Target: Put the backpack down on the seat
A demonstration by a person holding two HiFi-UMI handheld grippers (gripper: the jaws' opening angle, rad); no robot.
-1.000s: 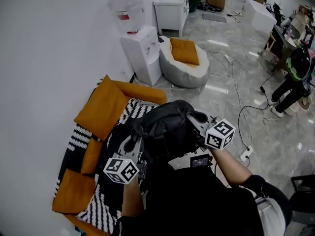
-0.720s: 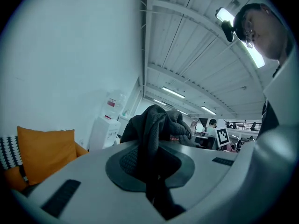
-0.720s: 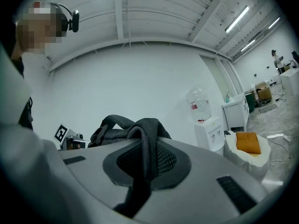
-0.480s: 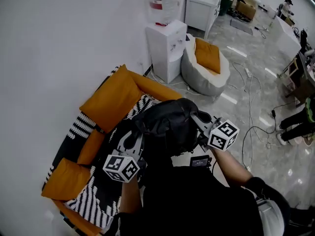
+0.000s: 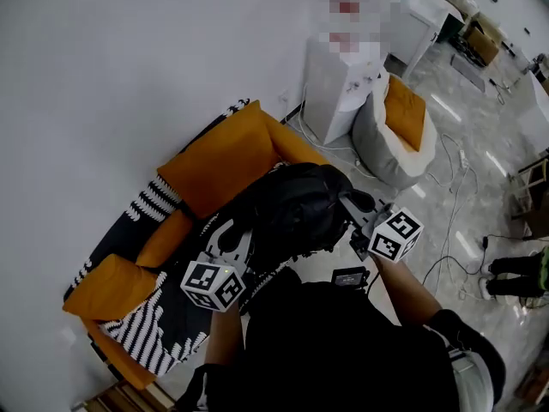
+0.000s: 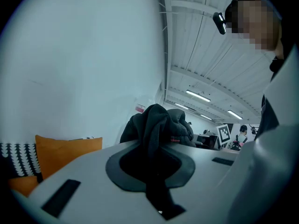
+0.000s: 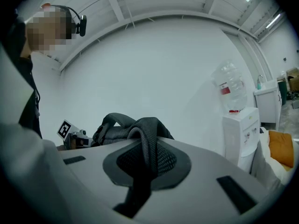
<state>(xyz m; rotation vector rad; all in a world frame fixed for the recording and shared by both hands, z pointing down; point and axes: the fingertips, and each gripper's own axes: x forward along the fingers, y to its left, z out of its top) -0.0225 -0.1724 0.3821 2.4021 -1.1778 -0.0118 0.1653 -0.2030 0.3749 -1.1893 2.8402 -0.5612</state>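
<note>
Backpack: black fabric backpack (image 5: 296, 215), held up between both grippers over the near right part of the seat; contact with the seat cannot be told.
Seat: low sofa with orange cushions and a black-and-white patterned cover (image 5: 219, 157), against the left wall.
Left gripper (image 6: 158, 164): jaws clamped on a fold of the backpack's fabric.
Right gripper (image 7: 142, 164): jaws pinched on the backpack's grey mesh strap (image 7: 145, 134).
Far right: white water dispenser (image 5: 339, 88) beside a white beanbag (image 5: 377, 148).

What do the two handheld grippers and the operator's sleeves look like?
The left gripper and right gripper match: in their own views each has broad pale grey jaws with dark inset pads. Each carries a white cube printed with black square markers. The person wears a black top that leaves the forearms bare.
</note>
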